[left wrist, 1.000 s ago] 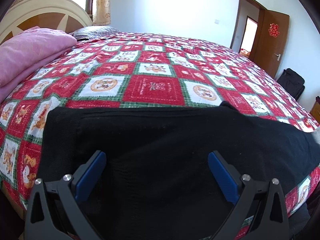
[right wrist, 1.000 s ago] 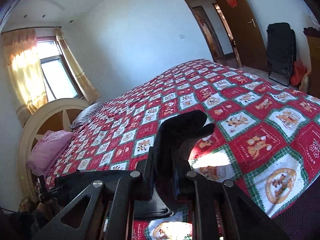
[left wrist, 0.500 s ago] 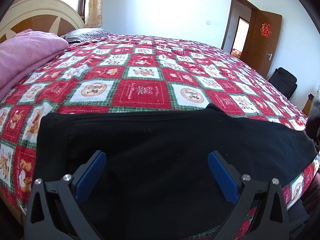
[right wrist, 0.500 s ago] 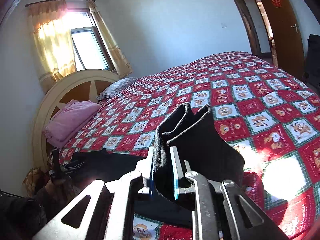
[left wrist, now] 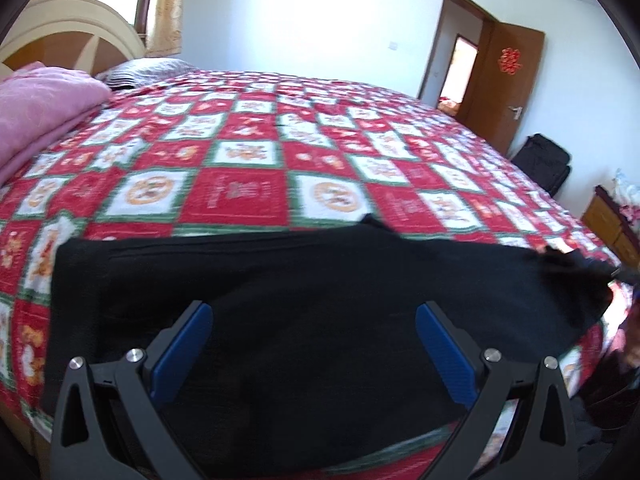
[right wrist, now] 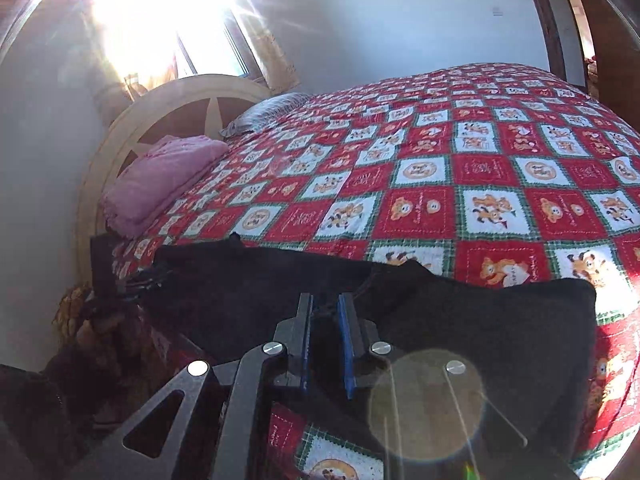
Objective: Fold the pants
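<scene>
Black pants (left wrist: 304, 304) lie flat along the near edge of the bed, on the red, white and green checked bedspread (left wrist: 240, 168). My left gripper (left wrist: 314, 312) hovers over their middle, open wide and empty. In the right wrist view the pants (right wrist: 500, 320) lie folded back on themselves, and my right gripper (right wrist: 324, 308) is shut on a bunch of the black cloth, low over the laid-out part. The pants' far end bunches up at the right of the left wrist view (left wrist: 576, 280).
A folded pink blanket (right wrist: 160, 176) and a grey pillow (right wrist: 268, 112) lie by the round wooden headboard (right wrist: 188, 104). A brown door (left wrist: 508, 84) stands open at the far wall. A black bag (left wrist: 544, 160) and a wooden cabinet (left wrist: 608, 224) stand beyond the bed.
My right gripper has carried the held end of the pants down and leftward, over the rest, close to the bed. My left gripper has stayed open over the pants.
</scene>
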A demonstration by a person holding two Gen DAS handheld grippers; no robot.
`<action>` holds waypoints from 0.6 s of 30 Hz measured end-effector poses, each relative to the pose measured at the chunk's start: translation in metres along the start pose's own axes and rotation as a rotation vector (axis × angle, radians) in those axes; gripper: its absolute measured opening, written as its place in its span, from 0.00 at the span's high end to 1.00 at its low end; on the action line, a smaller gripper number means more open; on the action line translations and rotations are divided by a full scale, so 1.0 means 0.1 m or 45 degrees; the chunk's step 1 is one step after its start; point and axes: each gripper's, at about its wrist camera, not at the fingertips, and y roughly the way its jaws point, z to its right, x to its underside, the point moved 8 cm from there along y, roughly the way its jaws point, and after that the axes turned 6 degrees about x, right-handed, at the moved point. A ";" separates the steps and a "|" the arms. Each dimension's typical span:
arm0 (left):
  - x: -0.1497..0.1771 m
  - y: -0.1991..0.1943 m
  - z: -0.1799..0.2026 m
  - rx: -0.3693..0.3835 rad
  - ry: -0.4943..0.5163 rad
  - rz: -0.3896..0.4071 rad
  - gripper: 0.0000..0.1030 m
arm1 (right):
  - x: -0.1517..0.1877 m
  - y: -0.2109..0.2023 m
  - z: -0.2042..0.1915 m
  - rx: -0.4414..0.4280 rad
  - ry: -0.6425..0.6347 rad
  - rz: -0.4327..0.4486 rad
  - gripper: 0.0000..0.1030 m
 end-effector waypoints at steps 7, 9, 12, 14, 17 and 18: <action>0.01 0.03 0.48 0.197 -0.009 -0.031 0.00 | 0.00 0.08 -0.23 -0.047 -0.040 0.003 0.89; 0.01 0.06 0.59 0.241 -0.011 -0.043 0.00 | 0.00 0.14 -0.31 -0.044 -0.069 -0.012 0.88; 0.04 0.14 0.76 0.287 -0.003 -0.072 0.00 | 0.21 0.43 -0.33 -0.025 -0.121 -0.166 0.88; 0.06 0.21 0.87 0.330 -0.017 -0.096 0.00 | 0.41 0.61 -0.27 0.005 -0.117 -0.302 0.85; 0.09 0.29 1.03 0.381 -0.021 -0.134 0.00 | 0.44 0.56 -0.28 -0.052 -0.114 -0.316 0.67; 0.09 0.32 1.10 0.394 -0.013 -0.149 0.00 | 0.43 0.49 -0.29 -0.079 -0.117 -0.325 0.47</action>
